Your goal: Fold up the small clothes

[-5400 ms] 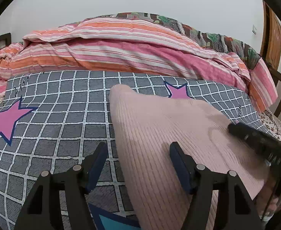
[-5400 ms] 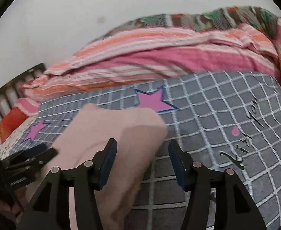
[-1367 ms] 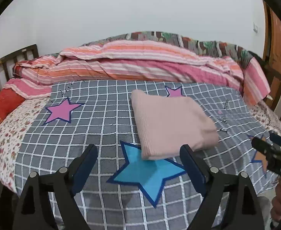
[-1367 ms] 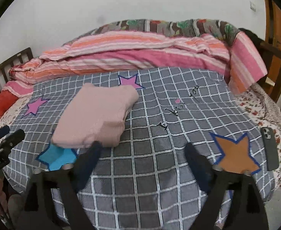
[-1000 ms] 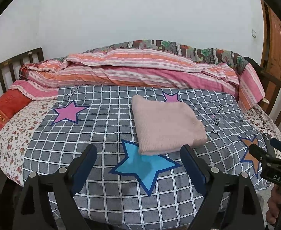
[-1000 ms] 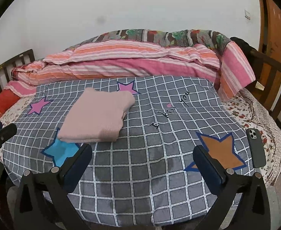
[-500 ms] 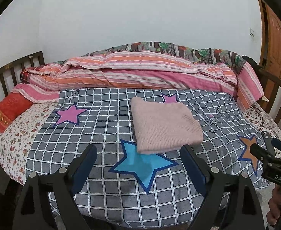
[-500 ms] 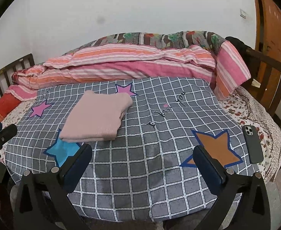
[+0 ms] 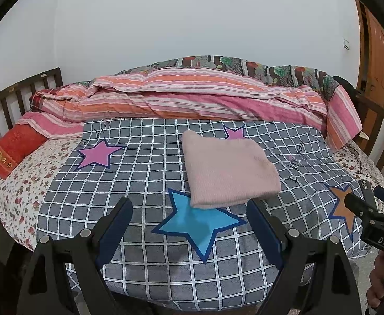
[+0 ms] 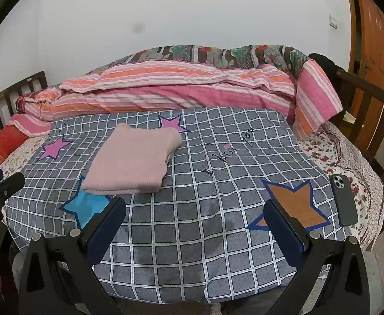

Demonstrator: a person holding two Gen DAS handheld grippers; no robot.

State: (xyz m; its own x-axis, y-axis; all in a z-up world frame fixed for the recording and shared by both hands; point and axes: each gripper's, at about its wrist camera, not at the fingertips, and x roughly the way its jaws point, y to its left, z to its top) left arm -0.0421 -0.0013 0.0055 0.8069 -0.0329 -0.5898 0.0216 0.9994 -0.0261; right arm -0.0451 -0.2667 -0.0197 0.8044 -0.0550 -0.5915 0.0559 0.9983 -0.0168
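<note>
Folded pink knit garment (image 9: 230,169) flat on the grey checked blanket (image 9: 139,162), both grippers empty

Lying with its near edge over the upper tip of the blue star (image 9: 198,221) (landmark for all that follows), a small pink star (image 9: 235,133) peeking out behind its far edge. Left gripper (image 9: 189,223) hovering before the blue star, jaws spread wide, nothing between. Right gripper (image 10: 196,223) well right of the blue star, likewise spread, pinching nothing. Orange star (image 10: 293,200) and dark phone (image 10: 344,199) farther right; striped quilt (image 9: 192,97) heaped beyond
</note>
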